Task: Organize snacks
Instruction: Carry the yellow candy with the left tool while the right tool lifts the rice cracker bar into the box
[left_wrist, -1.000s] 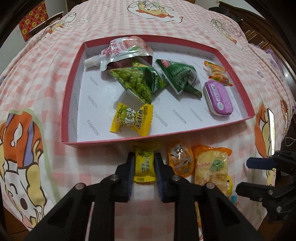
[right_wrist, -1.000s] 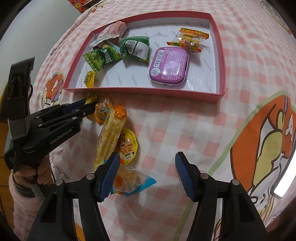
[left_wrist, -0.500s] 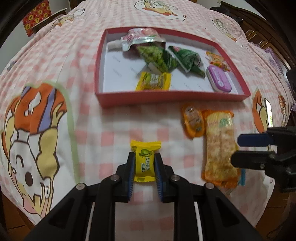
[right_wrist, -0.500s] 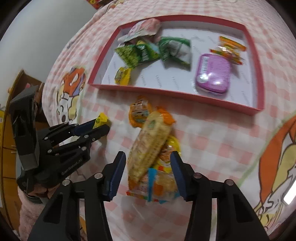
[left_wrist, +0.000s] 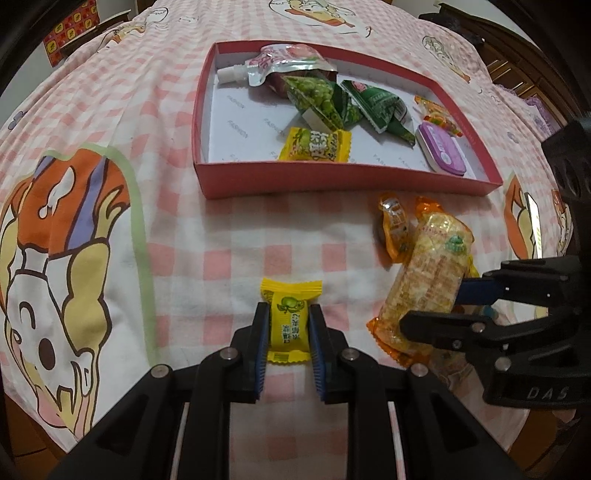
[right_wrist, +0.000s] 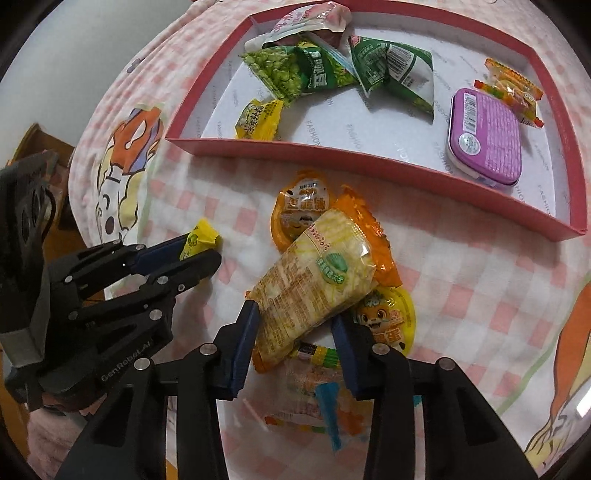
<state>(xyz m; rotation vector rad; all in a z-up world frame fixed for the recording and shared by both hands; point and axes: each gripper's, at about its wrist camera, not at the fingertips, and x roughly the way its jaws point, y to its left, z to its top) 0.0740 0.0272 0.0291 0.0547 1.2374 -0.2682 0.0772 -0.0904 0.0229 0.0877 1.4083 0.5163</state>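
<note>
**Q:** Grippers first: how do they stand?

**R:** Left gripper (left_wrist: 286, 332) is clamped on a yellow candy (left_wrist: 289, 320), near the cloth's (left_wrist: 221, 258) front edge and well short of the red tray (left_wrist: 343, 181). Right gripper (right_wrist: 293, 349) has its blue pads (right_wrist: 245, 347) on either side of the rice cracker pack (right_wrist: 314, 284); whether it grips it firmly I cannot tell.

**Q:** What could go wrong?

**R:** That pack lies slanted over an orange jelly cup (right_wrist: 301, 212) and a yellow one (right_wrist: 388, 317), with a clear wrapper (right_wrist: 317, 391) under the pads. A lift may, I judge, drag those along or pinch the wrapper too. The pack is held at one end, so it could droop and slip. The candy might catch on the tray's front wall if carried low.

**Q:** What does each view add?

**R:** Only the right wrist shows the yellow cup and the wrapper; the left wrist hides them behind the pack. The left wrist shows the candy squarely between its pads.
</note>
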